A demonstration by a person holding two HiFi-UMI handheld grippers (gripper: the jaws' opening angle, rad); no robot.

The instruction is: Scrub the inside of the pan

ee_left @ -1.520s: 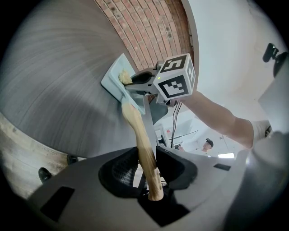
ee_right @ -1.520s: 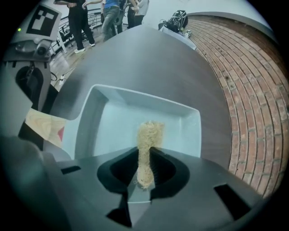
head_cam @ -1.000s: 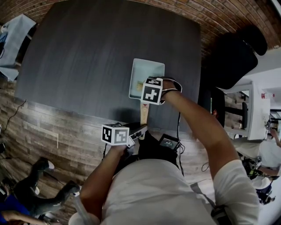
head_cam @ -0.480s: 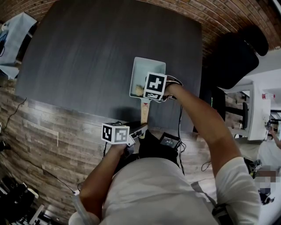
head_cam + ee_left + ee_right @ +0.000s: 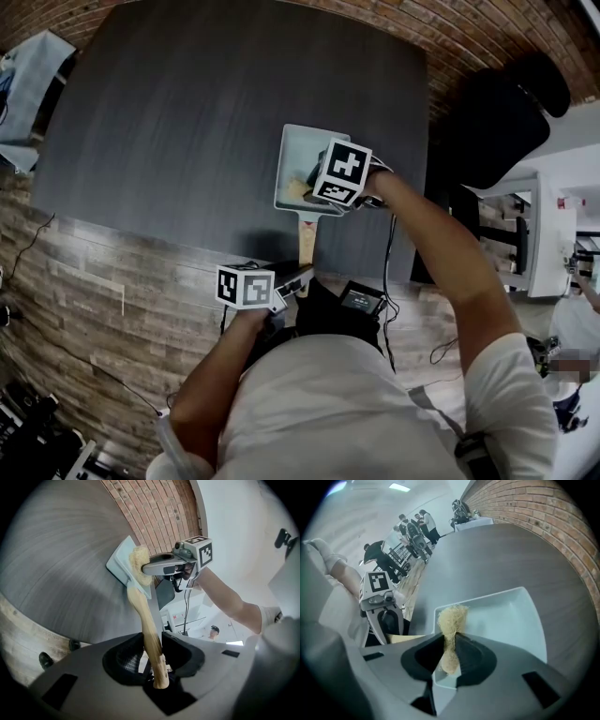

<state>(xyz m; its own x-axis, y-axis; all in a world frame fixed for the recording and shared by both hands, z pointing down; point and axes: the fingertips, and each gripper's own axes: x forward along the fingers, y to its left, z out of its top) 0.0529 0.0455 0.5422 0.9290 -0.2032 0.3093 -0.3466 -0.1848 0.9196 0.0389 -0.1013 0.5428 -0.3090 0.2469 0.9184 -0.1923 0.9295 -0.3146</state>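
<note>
Presently the pale rectangular pan [image 5: 298, 150] sits on the dark grey surface [image 5: 187, 122] near its front edge, with its wooden handle [image 5: 146, 616] pointing back toward the person. The left claw [image 5: 151, 651] is clenched on the end of that handle, holding it close to level. The right claw [image 5: 450, 651], tilted steeply down over the pan, is clamped on a tuft of pale fibrous scrubber [image 5: 451, 618] that reaches into the pan's inside at the handle end; whether the tuft presses the bottom cannot be told.
</note>
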